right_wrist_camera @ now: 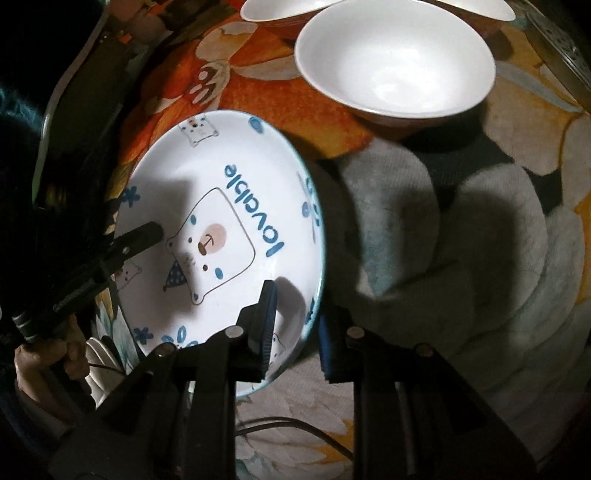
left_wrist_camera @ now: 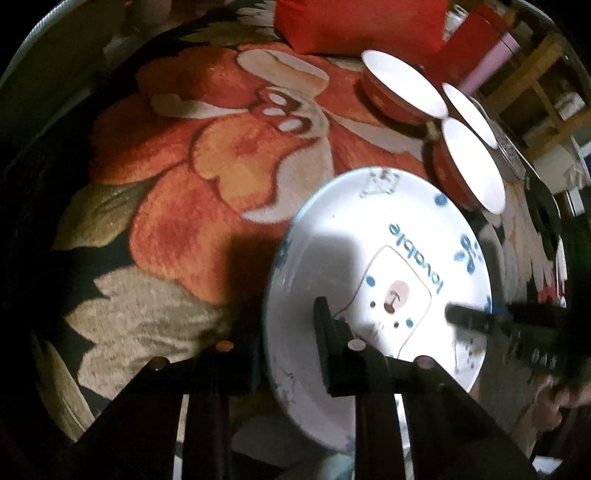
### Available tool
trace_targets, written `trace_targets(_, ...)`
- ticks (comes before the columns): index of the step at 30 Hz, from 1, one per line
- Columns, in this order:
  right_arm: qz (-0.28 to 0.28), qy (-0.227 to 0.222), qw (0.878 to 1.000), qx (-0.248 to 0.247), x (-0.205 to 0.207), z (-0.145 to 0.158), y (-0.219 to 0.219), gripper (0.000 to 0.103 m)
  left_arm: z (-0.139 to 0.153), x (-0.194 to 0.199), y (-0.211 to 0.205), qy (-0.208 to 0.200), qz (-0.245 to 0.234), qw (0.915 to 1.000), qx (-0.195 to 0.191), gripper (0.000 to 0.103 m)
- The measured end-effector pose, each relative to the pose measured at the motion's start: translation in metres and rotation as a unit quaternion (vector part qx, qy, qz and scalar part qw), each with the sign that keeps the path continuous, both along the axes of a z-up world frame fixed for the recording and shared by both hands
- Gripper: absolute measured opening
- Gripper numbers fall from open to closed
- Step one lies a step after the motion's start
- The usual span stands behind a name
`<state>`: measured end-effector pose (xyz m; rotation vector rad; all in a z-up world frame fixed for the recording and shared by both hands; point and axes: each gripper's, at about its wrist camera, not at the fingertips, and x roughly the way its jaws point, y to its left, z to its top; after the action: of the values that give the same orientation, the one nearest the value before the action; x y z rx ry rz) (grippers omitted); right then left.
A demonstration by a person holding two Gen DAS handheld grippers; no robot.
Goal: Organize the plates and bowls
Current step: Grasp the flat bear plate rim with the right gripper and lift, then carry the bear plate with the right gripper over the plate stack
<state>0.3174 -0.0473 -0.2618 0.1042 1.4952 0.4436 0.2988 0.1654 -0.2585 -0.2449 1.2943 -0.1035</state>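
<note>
A white plate with a bear drawing and the word "lovable" [left_wrist_camera: 369, 266] is held tilted above a flowered cloth. My left gripper [left_wrist_camera: 284, 332] is shut on its left rim, one finger above and one below. My right gripper [right_wrist_camera: 295, 325] is shut on the opposite rim of the same plate [right_wrist_camera: 221, 192]. The right gripper also shows in the left wrist view [left_wrist_camera: 465, 317], and the left gripper in the right wrist view [right_wrist_camera: 147, 232]. Three red bowls with white insides [left_wrist_camera: 402, 81] [left_wrist_camera: 472, 162] [left_wrist_camera: 469, 110] stand beyond the plate. The nearest bowl [right_wrist_camera: 395, 62] is big in the right wrist view.
The flowered cloth [left_wrist_camera: 221, 166] covers the table. A red box [left_wrist_camera: 358, 22] and a pink box [left_wrist_camera: 495, 59] stand at the back. A wooden shelf [left_wrist_camera: 546, 96] is at the far right. A metal lid or tray [right_wrist_camera: 561, 55] lies by the bowls. White dishes [right_wrist_camera: 99, 354] lie under the plate's left side.
</note>
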Motion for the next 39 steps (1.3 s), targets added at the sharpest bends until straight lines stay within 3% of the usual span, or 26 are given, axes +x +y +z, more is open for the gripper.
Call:
trace_targets(11, 0.024, -0.010, 0.999, -0.025, -0.016, 0.038, -0.042, 0.015, 0.028, -0.016, -0.048, -0.005, -0.030, 0.9992, -0.024, 0.024)
trace_targets(17, -0.034, 0.001, 0.999, -0.017, -0.038, 0.055, -0.094, 0.015, 0.055, -0.011, -0.108, -0.019, -0.087, 0.9960, -0.001, 0.024)
trace_targets(26, -0.124, 0.002, 0.992, -0.008, -0.079, 0.070, -0.176, 0.015, 0.075, -0.016, -0.196, -0.025, -0.162, 0.9864, -0.002, 0.024)
trace_targets(39, -0.264, 0.004, 0.964, -0.009, -0.133, 0.082, -0.302, 0.015, 0.086, -0.030, -0.348, -0.035, -0.277, 0.9599, -0.023, 0.024)
